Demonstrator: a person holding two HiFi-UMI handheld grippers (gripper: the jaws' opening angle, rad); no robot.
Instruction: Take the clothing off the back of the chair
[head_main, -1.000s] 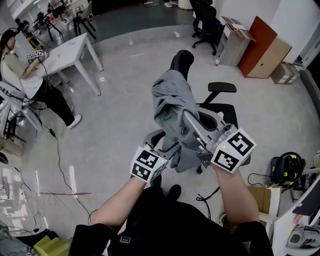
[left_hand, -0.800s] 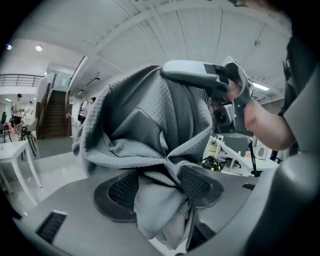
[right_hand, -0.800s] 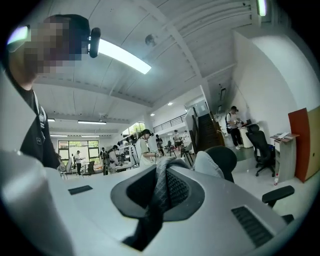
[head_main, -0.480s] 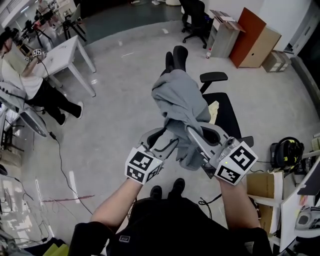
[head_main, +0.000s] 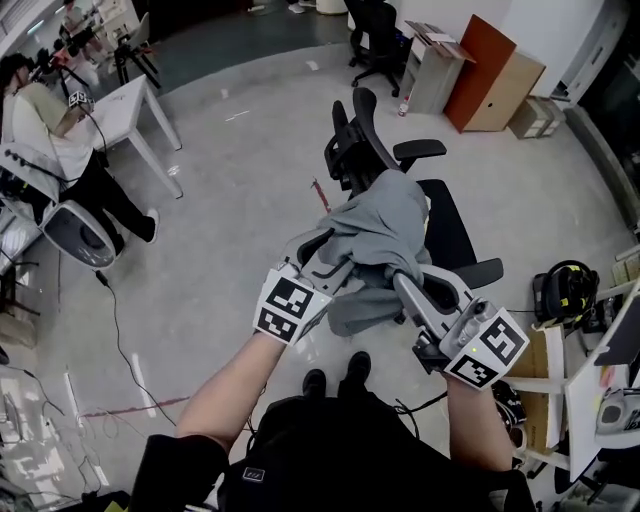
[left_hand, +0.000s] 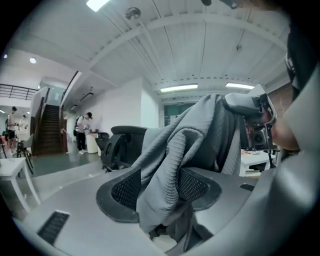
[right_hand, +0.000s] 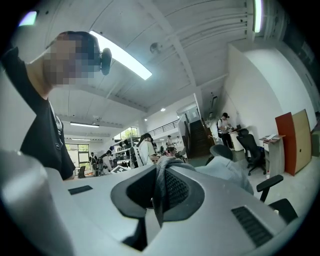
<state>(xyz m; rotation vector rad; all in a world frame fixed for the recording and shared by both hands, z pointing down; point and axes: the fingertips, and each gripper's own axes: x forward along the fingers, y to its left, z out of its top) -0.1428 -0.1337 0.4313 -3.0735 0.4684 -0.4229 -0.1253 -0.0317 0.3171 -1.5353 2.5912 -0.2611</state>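
Both grippers hold the grey clothing (head_main: 385, 225) in the air, clear of the black office chair's (head_main: 365, 140) bare backrest and hanging over its seat side. In the head view my left gripper (head_main: 335, 262) grips the cloth's left part. My right gripper (head_main: 402, 275) grips its lower right part. In the left gripper view a thick ribbed fold of the clothing (left_hand: 165, 170) fills the gap of the left gripper (left_hand: 160, 187), pressed by both pads. In the right gripper view the right gripper (right_hand: 159, 192) is shut on a thin edge of the clothing (right_hand: 162, 172).
A person (head_main: 50, 130) sits at a white table (head_main: 125, 105) at the far left. A second black chair (head_main: 375, 40), an orange-and-wood cabinet (head_main: 495, 85) and boxes stand at the back. A black-and-yellow headset (head_main: 565, 290) and cables lie on the floor at right.
The clothing has come off the chair's back and moved toward me with both grippers. The backrest and headrest now show uncovered behind it.
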